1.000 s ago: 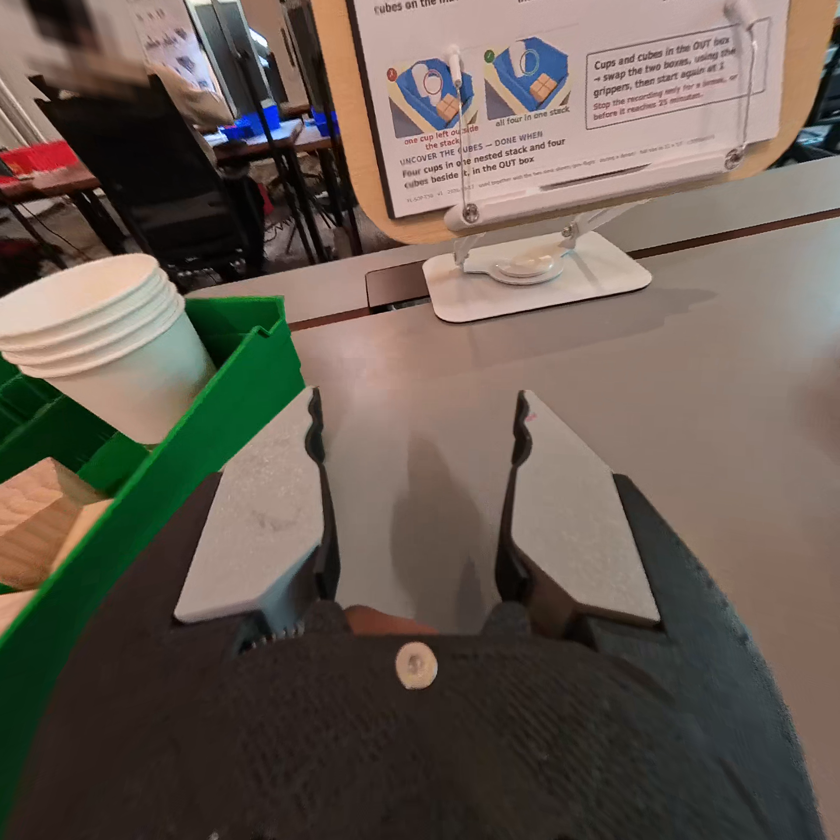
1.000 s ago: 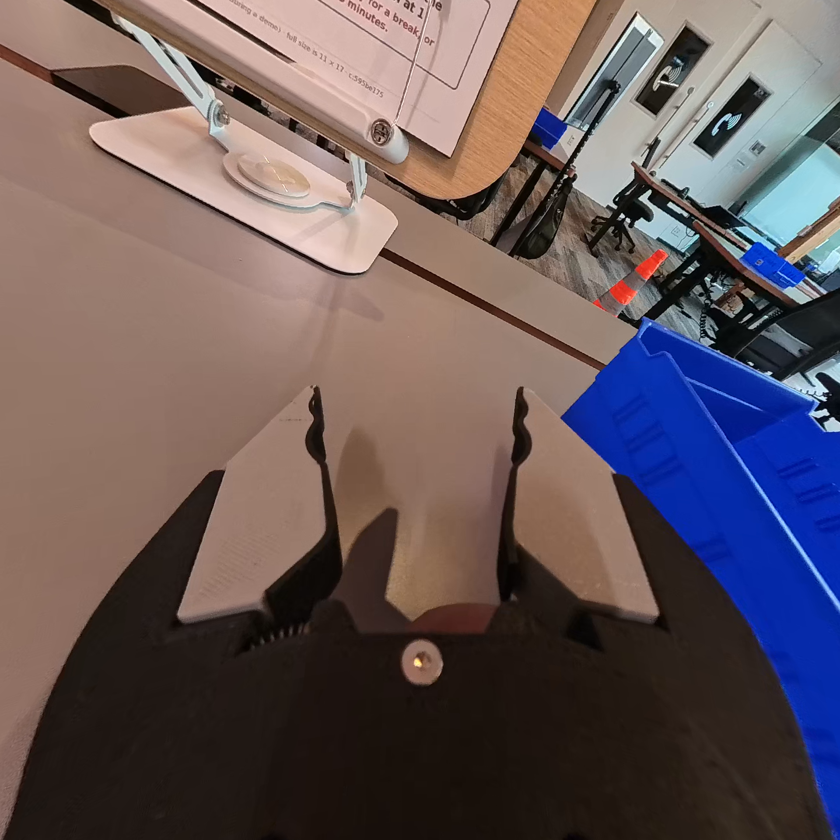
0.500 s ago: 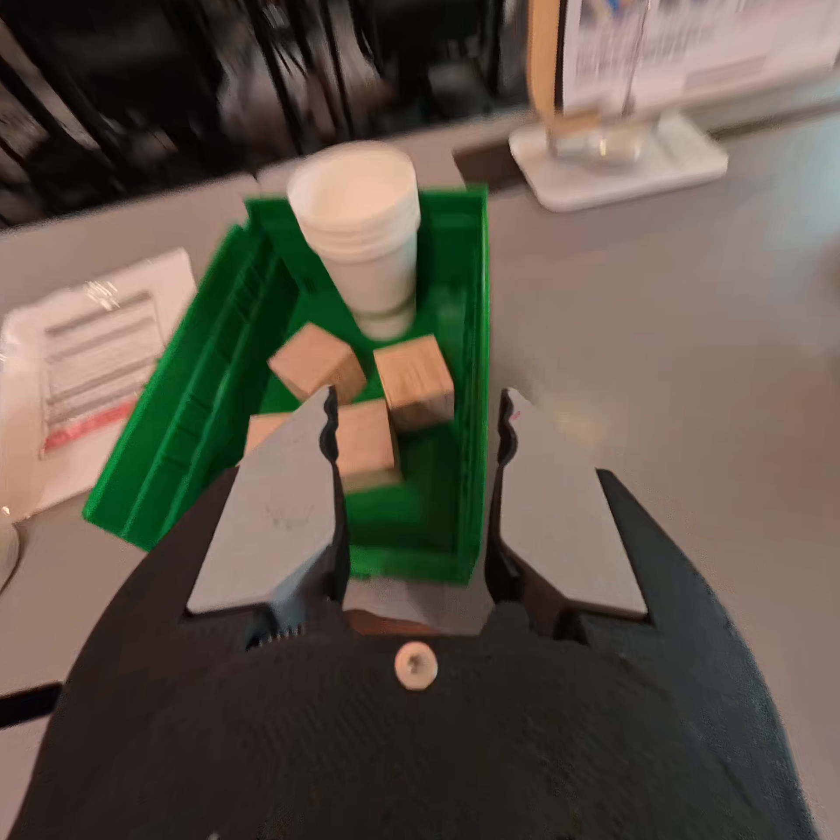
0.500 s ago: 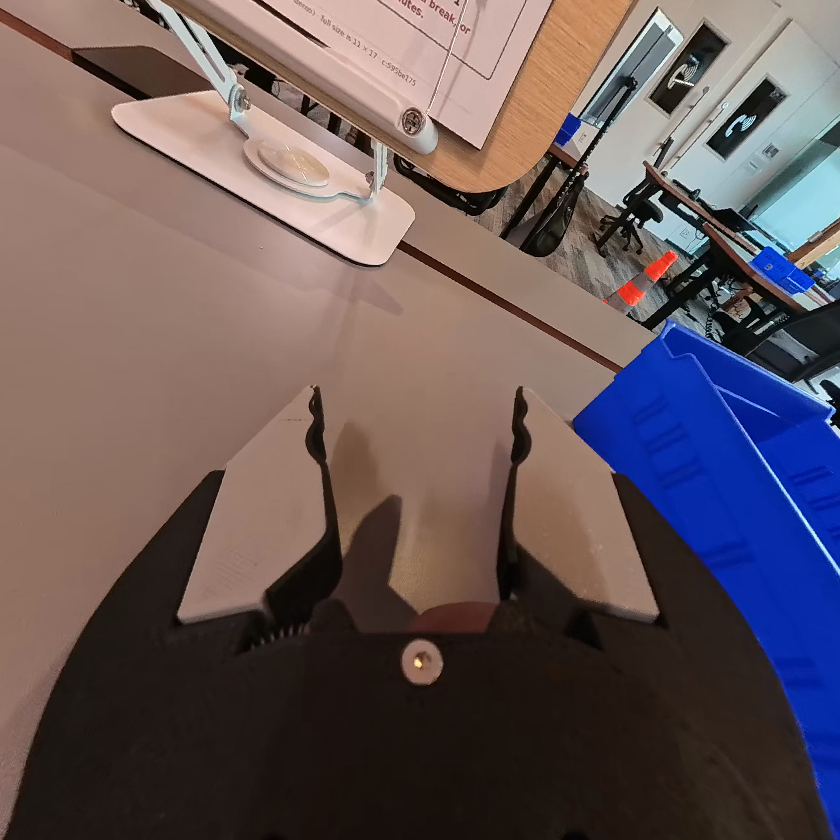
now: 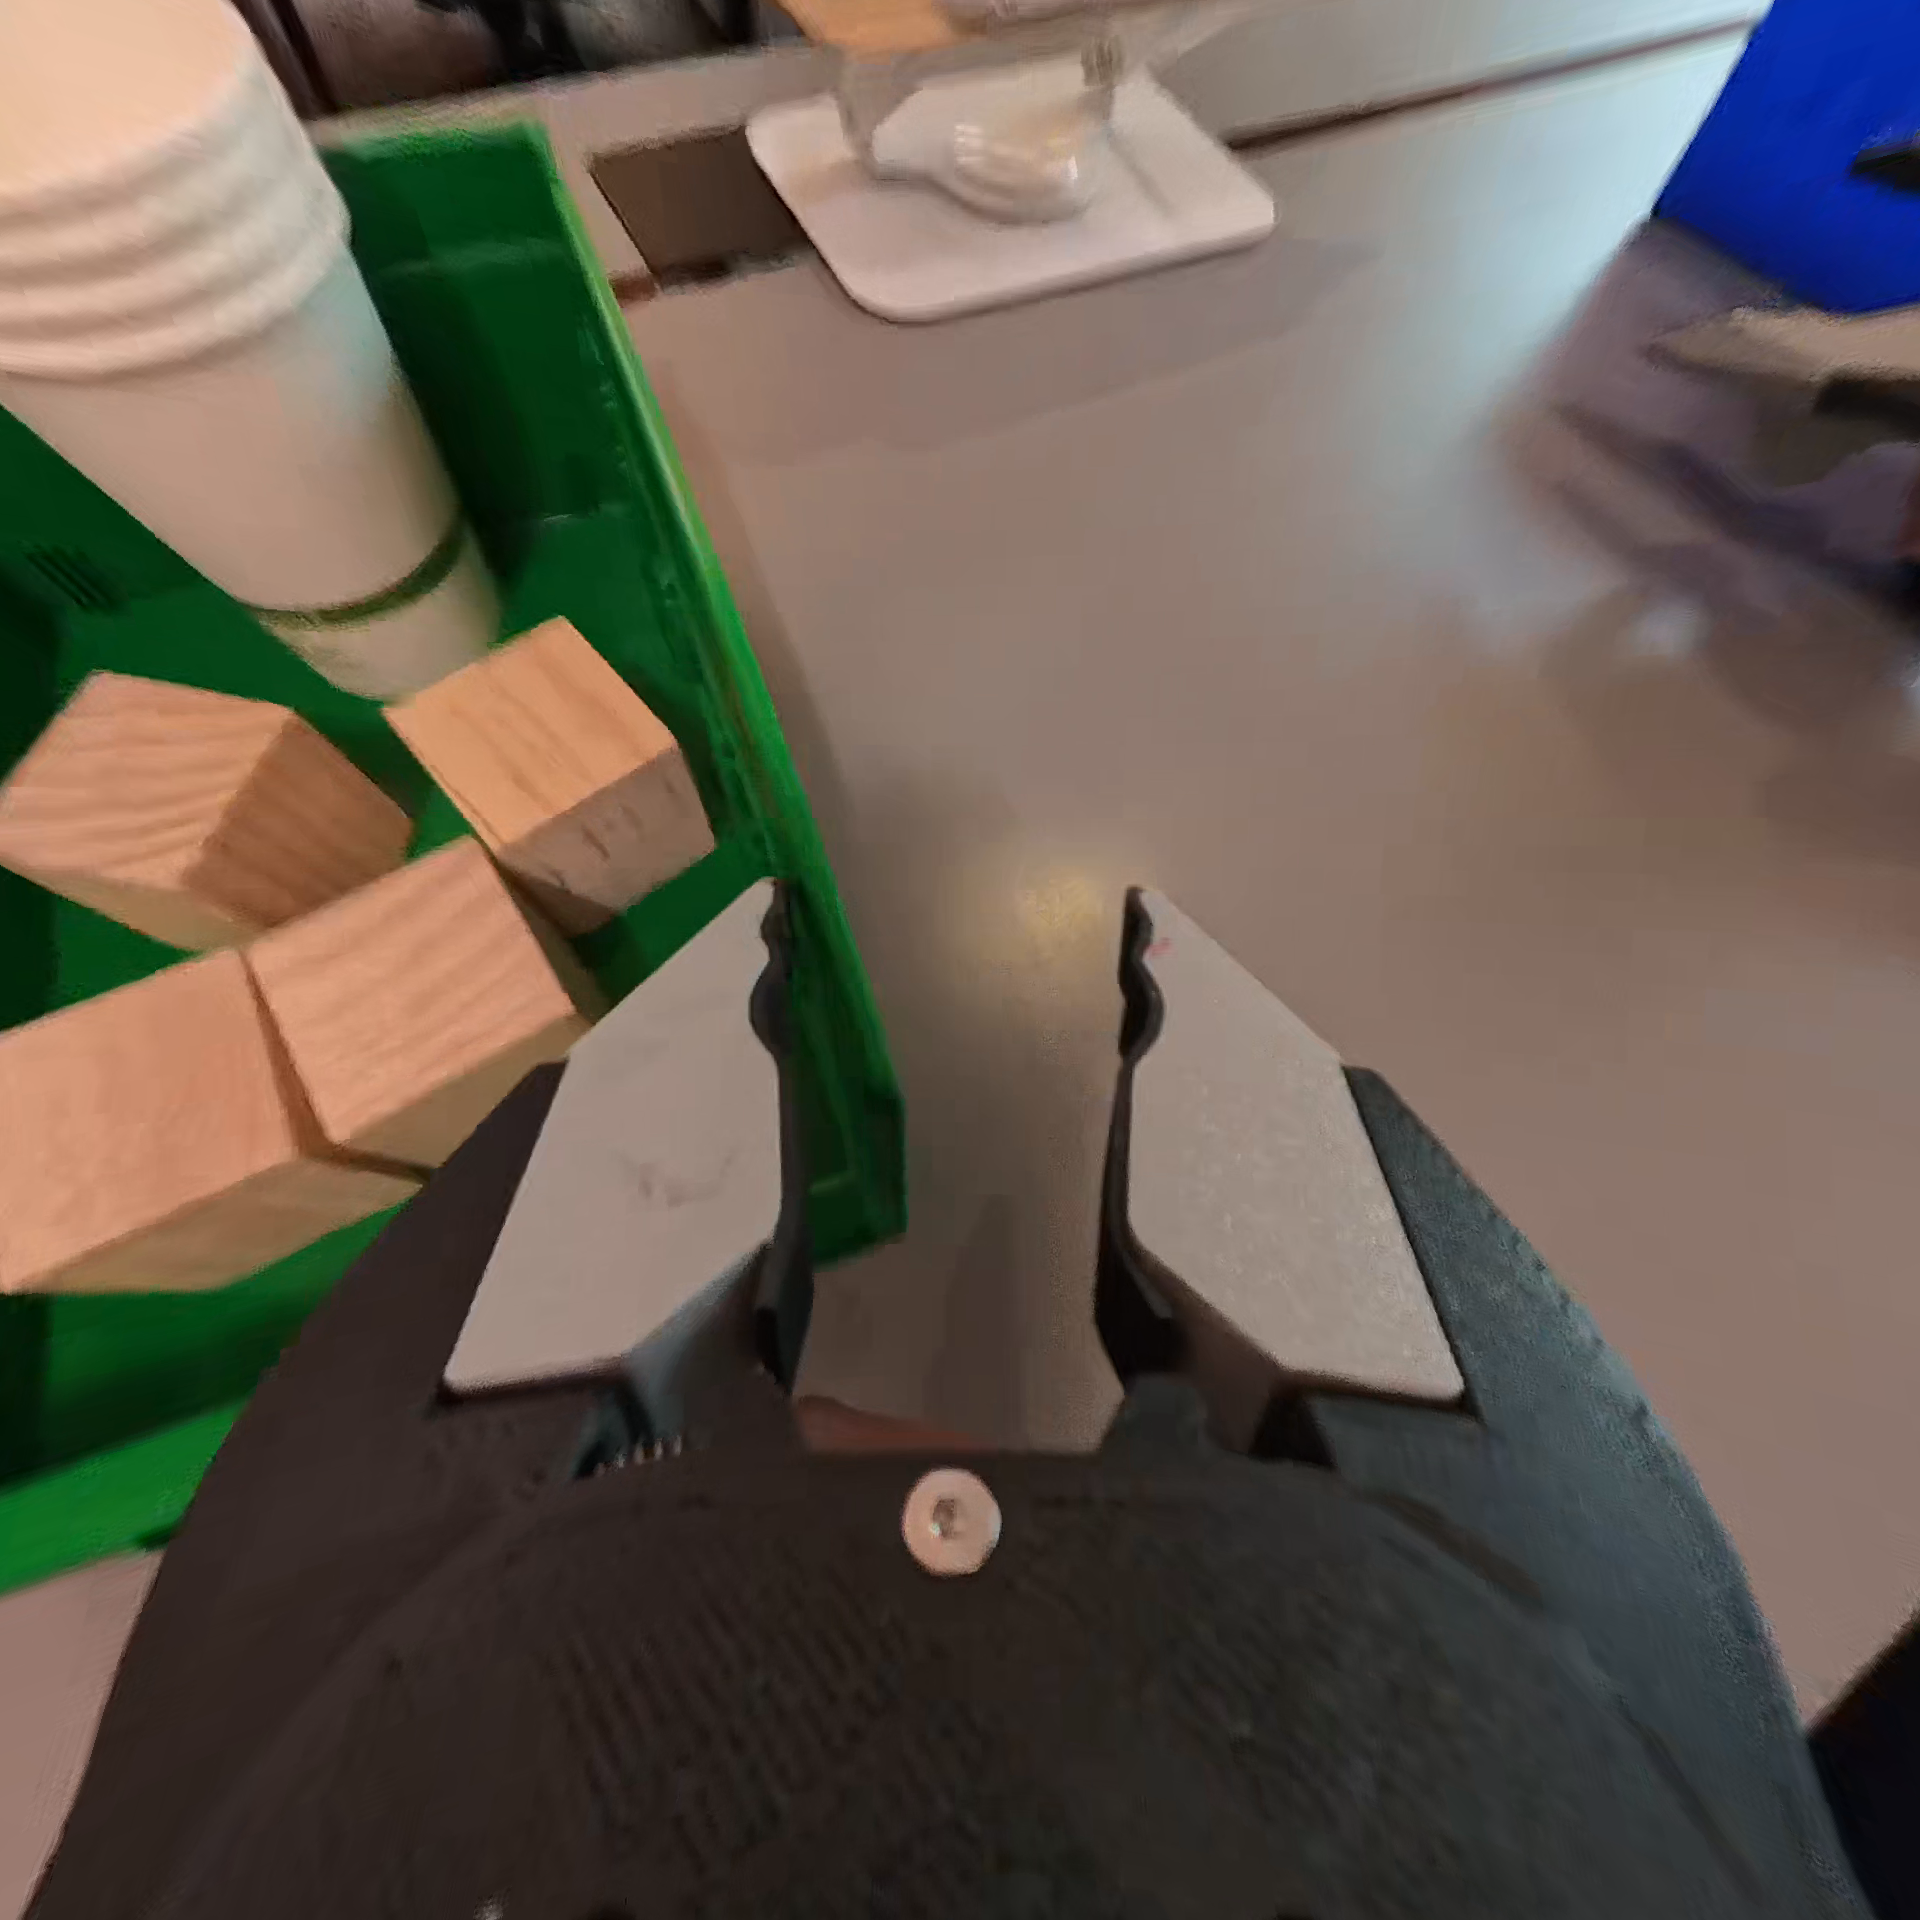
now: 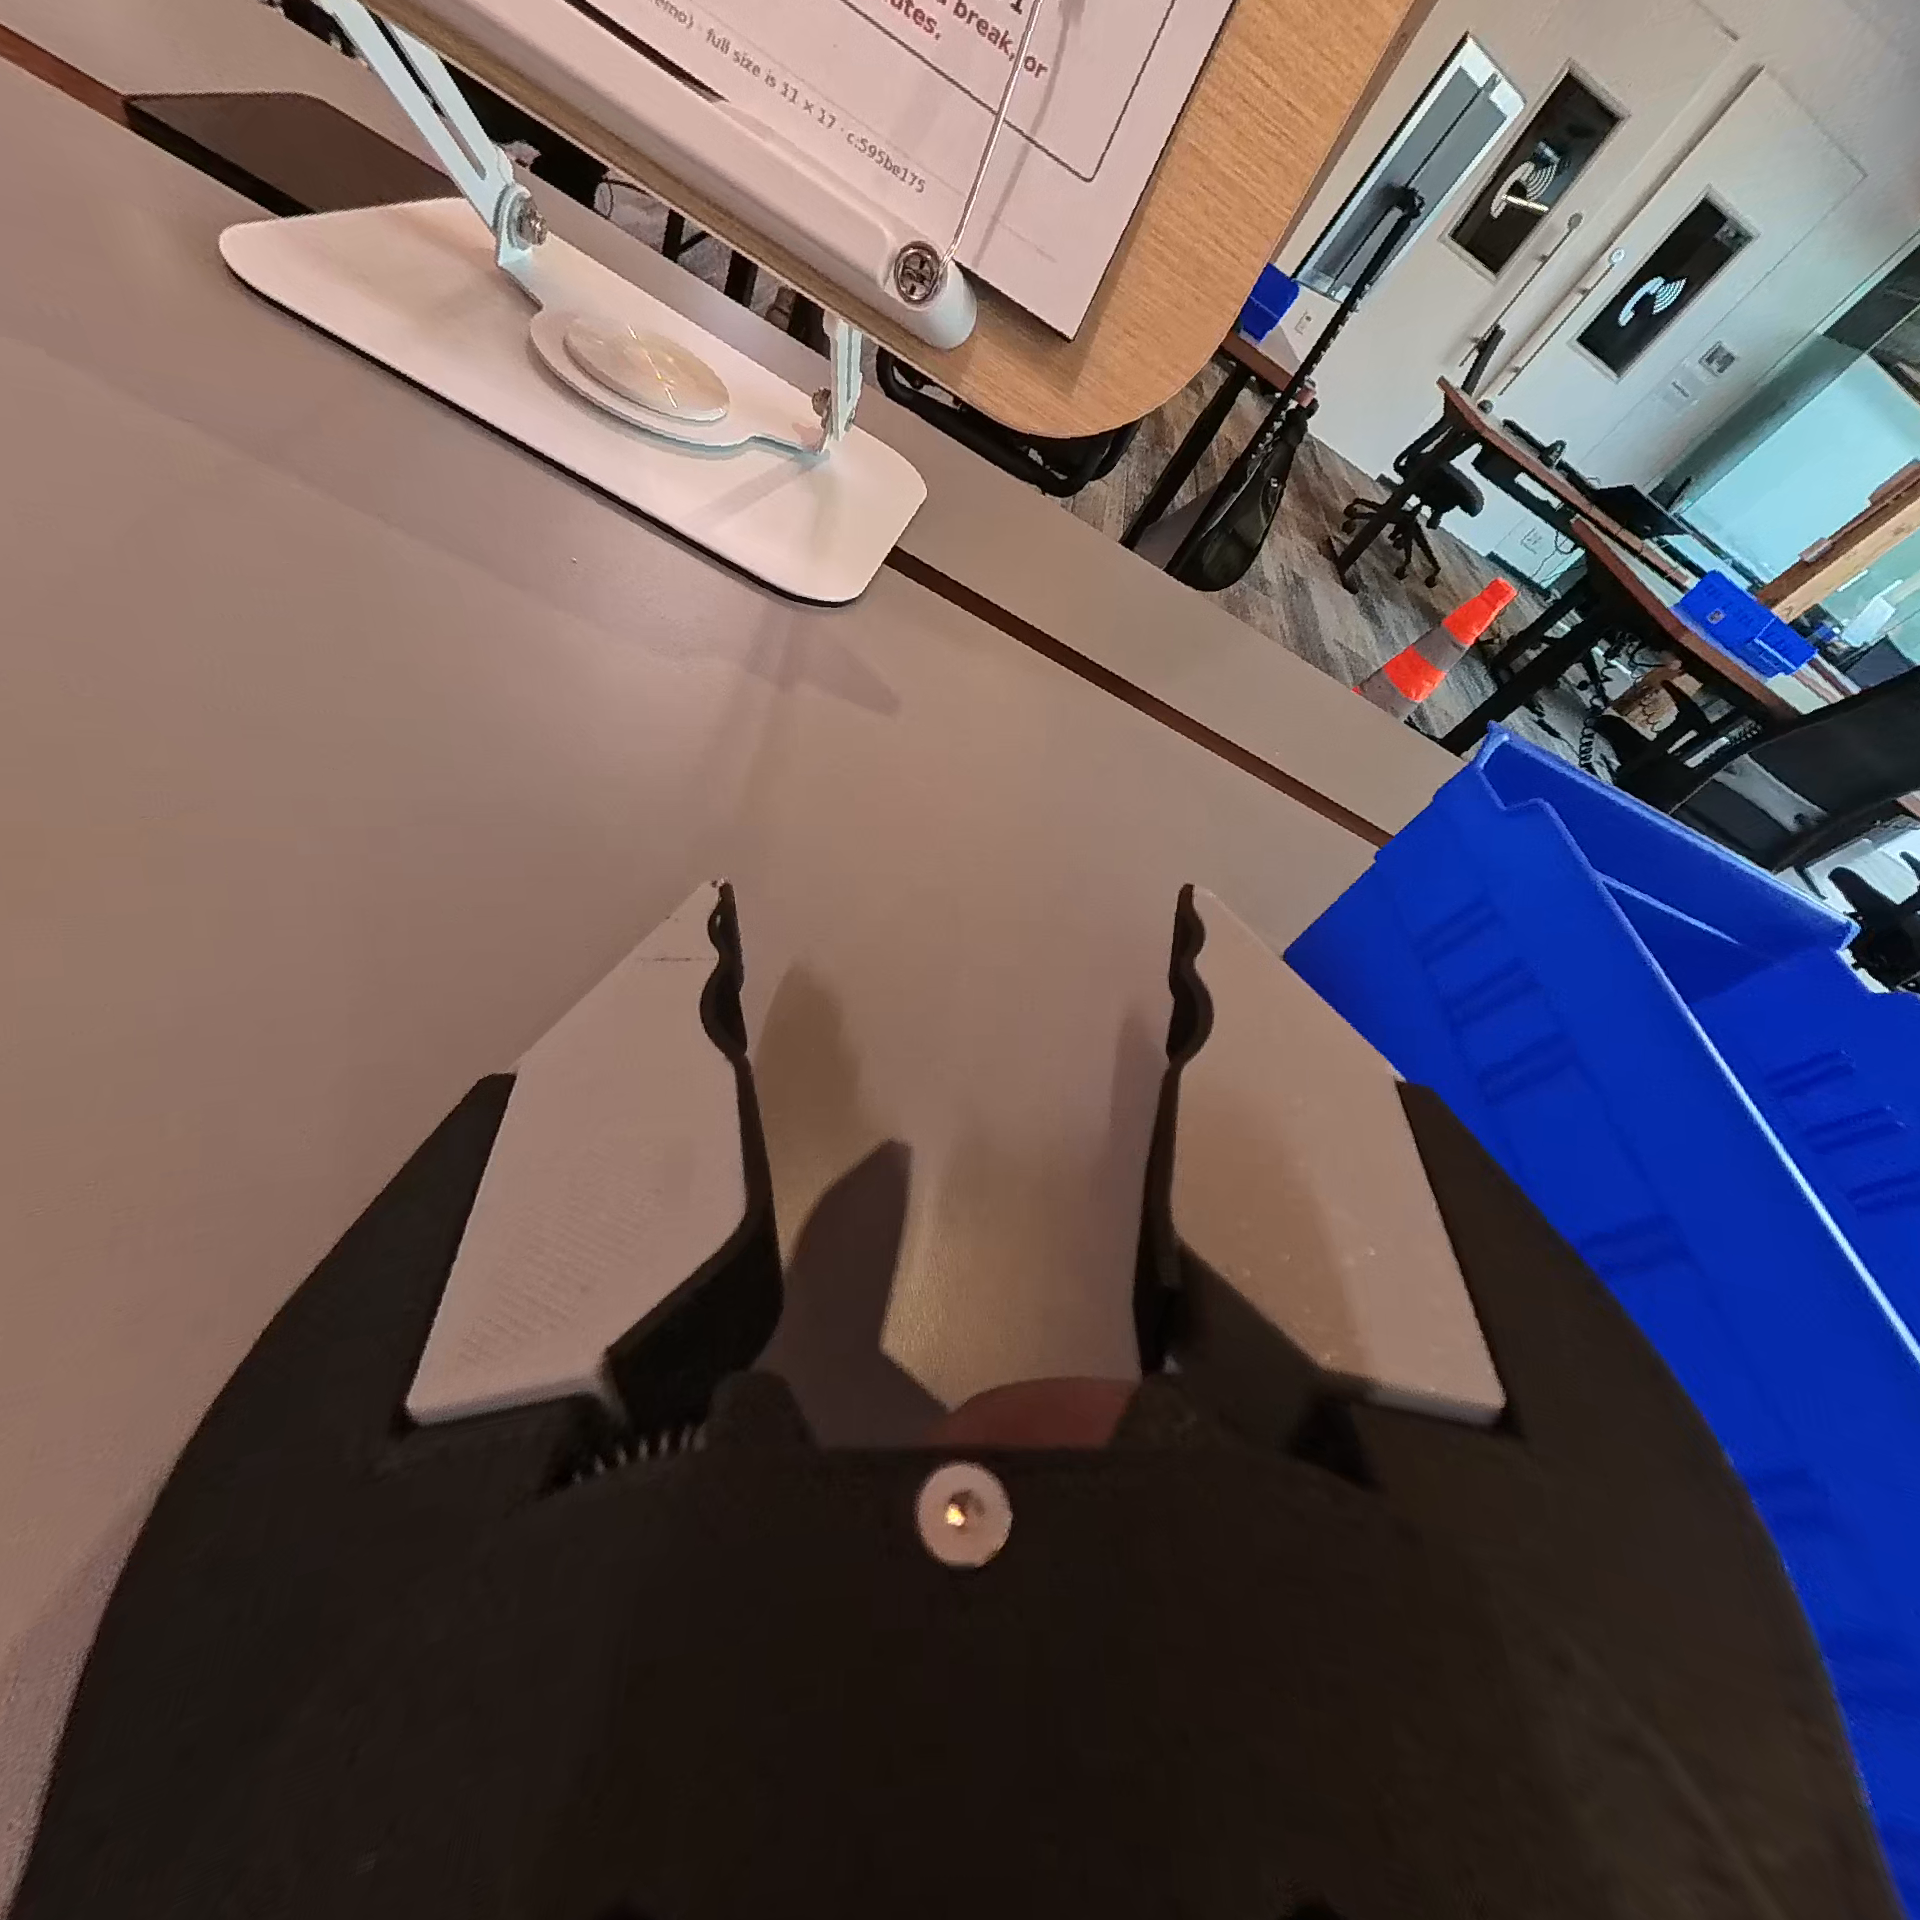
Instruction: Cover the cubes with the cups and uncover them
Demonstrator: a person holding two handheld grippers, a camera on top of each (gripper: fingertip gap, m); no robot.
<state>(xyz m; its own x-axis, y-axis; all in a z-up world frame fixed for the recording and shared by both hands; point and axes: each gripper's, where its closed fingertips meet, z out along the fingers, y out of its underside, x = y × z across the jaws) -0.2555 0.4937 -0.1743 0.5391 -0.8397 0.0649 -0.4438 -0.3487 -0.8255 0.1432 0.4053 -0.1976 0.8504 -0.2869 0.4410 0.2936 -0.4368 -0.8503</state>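
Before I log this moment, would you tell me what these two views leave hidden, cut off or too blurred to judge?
- Stack of white paper cups, left wrist view: top cut by the edge; motion blur hides the count.
- Green plastic bin: left part beyond the frame.
- Nearest wooden cube: cut by the left edge.
- Blue plastic bin, right wrist view: contents hidden by its wall.

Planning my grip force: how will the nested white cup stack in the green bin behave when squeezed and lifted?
The cup stack looks like thin paper, so probably light and crushable. Several nested rims suggest cups may separate. Tall and narrow-based, it may tip.
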